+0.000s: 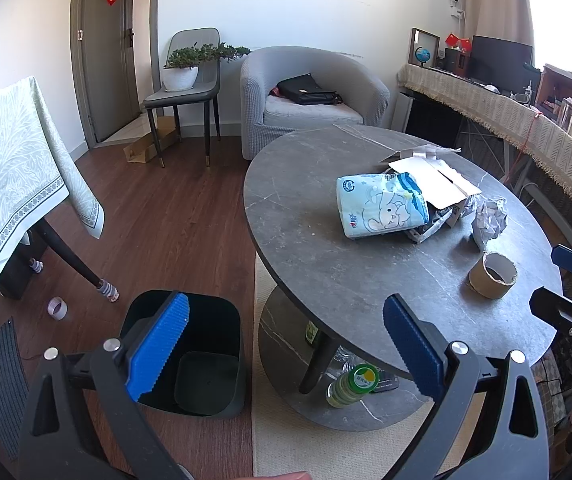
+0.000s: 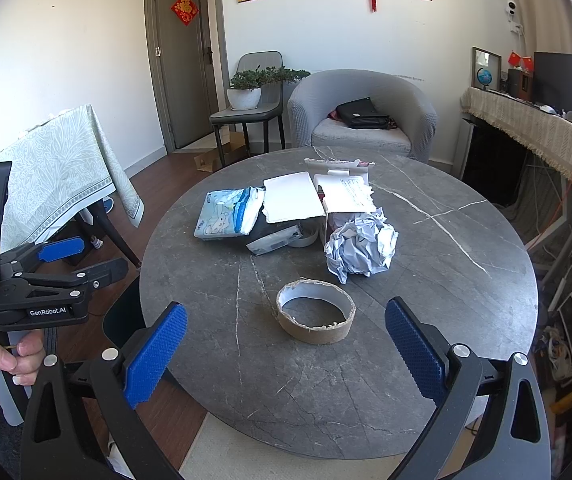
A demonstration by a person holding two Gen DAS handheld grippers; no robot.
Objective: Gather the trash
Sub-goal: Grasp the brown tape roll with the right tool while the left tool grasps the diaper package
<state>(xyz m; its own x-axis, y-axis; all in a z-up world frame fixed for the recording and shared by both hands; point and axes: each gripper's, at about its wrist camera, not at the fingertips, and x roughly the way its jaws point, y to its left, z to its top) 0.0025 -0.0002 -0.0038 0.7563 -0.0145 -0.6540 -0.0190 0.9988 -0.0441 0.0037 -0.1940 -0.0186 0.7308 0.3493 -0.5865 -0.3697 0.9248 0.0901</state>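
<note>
Right tool [image 2: 286, 344] spread wide, empty; cardboard tape ring [image 2: 316, 312] at 12 o'clock, dead ahead, lying flat on tabletop [image 2: 466, 280], hole up. Left tool [image 1: 286, 348] spread, empty, farther off, above bin [image 1: 190, 360]. Right nearer.

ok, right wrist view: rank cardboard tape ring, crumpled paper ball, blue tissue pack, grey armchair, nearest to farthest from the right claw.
1. cardboard tape ring: on the table just ahead of the open right claw, centred between its fingers.
2. crumpled paper ball: behind the ring, slightly right.
3. blue tissue pack: further back, left.
4. grey armchair: beyond the table, by the wall.
</note>
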